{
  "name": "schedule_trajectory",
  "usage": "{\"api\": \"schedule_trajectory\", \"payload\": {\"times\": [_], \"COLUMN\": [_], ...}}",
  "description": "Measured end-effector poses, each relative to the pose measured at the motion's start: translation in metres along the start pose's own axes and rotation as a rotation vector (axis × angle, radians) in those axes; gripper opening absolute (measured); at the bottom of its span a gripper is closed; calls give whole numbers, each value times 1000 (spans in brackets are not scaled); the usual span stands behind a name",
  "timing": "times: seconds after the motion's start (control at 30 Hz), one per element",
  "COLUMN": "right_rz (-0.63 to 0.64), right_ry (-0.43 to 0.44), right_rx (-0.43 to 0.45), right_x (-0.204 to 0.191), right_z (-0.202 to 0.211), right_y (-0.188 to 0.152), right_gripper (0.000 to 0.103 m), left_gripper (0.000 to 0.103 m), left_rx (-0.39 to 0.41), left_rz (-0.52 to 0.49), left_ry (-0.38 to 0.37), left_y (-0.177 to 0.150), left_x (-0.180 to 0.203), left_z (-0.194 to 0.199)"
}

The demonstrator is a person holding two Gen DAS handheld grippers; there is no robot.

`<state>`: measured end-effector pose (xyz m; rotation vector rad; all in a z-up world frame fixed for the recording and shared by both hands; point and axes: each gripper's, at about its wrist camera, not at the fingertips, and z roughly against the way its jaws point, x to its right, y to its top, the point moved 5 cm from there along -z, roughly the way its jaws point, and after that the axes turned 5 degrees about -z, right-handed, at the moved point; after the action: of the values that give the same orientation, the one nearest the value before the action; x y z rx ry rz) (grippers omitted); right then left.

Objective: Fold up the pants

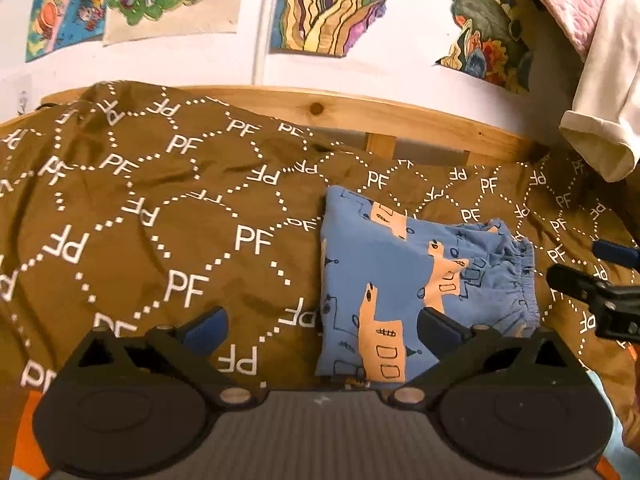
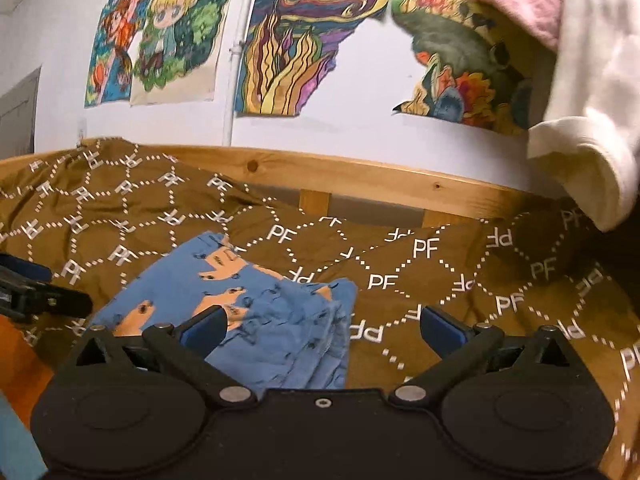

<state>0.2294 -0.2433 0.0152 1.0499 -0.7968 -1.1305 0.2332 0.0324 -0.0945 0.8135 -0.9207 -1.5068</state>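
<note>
pants [image 1: 404, 280] look like soft matt blue cotton, gathered elastic waistband. bedspread [image 1: 160, 208] is smooth brown cloth with a slight sheen. headboard [image 1: 360, 114] is knotty pine. posters [image 2: 304, 40] are matt paper. grippers are matt black plastic

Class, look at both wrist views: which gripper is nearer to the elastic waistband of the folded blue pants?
Right. The right gripper is open beside the waistband end of the pants. The left gripper is open over the opposite, folded edge.
</note>
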Motion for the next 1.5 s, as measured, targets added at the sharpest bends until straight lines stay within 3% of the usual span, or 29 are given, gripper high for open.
{"api": "schedule_trajectory", "payload": {"times": [0.27,0.73,1.13,1.5], "right_rz": [-78,-111,-134,-196], "right_ry": [-38,-65,-26,-18], "right_rx": [35,-18,-1,-67], "right_x": [-18,-28,-34,-31], "right_z": [48,101,112,105], "right_y": [-13,-36,-60,-75], "right_gripper": [102,102,102,102], "left_gripper": [103,103,103,103], "left_rx": [8,-61,-62,-52], "left_rz": [28,6,-21,-89], "left_ry": [13,21,58,57], "left_y": [-22,-67,-76,-83], "left_x": [7,9,7,18], "left_z": [32,62,67,72]}}
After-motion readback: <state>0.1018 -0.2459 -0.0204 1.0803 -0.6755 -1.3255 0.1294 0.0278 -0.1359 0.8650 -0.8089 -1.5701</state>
